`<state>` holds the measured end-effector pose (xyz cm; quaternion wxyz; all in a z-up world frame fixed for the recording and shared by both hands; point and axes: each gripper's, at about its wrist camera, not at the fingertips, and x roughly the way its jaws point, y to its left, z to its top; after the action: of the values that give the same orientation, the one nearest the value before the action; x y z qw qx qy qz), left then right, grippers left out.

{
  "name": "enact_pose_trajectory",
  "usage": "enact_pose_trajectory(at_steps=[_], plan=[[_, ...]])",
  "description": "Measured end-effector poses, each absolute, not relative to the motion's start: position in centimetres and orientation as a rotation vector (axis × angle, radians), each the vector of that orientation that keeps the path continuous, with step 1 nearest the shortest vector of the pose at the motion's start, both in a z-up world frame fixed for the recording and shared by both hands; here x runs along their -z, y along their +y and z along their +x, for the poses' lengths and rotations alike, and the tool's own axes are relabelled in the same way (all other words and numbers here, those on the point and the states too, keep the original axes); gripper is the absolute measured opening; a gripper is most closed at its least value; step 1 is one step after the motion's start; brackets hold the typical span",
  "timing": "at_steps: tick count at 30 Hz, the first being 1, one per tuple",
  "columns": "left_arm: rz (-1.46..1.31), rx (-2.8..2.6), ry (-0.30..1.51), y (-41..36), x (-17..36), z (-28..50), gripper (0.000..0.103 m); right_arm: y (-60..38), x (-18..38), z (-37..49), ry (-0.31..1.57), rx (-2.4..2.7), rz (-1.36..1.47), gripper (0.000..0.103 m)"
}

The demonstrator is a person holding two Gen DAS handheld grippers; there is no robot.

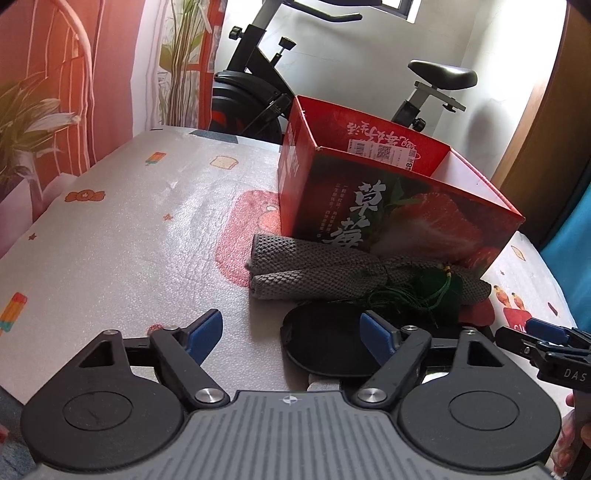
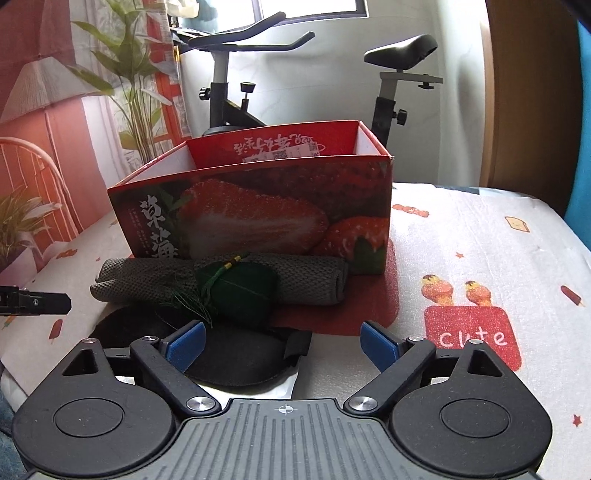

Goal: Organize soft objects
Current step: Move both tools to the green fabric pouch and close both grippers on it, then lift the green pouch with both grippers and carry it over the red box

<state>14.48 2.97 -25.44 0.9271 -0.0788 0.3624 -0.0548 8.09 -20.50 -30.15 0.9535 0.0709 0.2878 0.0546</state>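
Both claws I'm steering, left gripper (image 1: 291, 334) and right gripper (image 2: 282, 345), stand spread and grip nothing, hovering over the black eye mask (image 2: 236, 360), with the grey towel (image 2: 303, 282) and green pouch (image 2: 240, 291) lying against the strawberry box (image 2: 258, 210).

Your backdrop: an exercise bike (image 2: 229, 96) stands far behind the table, its black saddle (image 2: 402, 48) to the right and its handlebars toward the window (image 2: 306, 7) at the top. At far left you have a red and white curtain (image 1: 74, 74) printed with green plants. The printed tablecloth (image 1: 122, 229) shows popsicles, toast and stars. A brown wooden panel (image 2: 528, 96) rises at far right.
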Motion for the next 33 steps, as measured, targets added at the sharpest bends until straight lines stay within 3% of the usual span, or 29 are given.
enact_pose_trajectory(at_steps=[8,12,16,21,26,33], plan=[[-0.11,0.306,0.753,-1.4,25.6,18.6,0.075,-19.1,30.4,11.1,0.595,-0.204,0.058,0.07],[-0.117,0.386,0.791,-3.6,27.0,21.2,0.066,-18.5,30.9,12.8,0.614,-0.249,0.026,0.06],[-0.171,0.462,0.829,-5.1,28.6,23.1,0.06,-18.6,31.5,14.4,0.653,-0.287,0.031,0.06],[-0.173,0.525,0.848,-6.7,29.6,24.6,0.059,-18.1,31.7,15.7,0.675,-0.339,-0.01,0.056],[-0.173,0.559,0.872,-7.8,30.6,25.3,0.046,-17.7,31.8,16.4,0.686,-0.364,-0.027,0.05],[-0.179,0.567,0.829,-7.4,29.5,24.3,0.044,-17.5,31.3,15.7,0.664,-0.356,-0.034,0.047]])
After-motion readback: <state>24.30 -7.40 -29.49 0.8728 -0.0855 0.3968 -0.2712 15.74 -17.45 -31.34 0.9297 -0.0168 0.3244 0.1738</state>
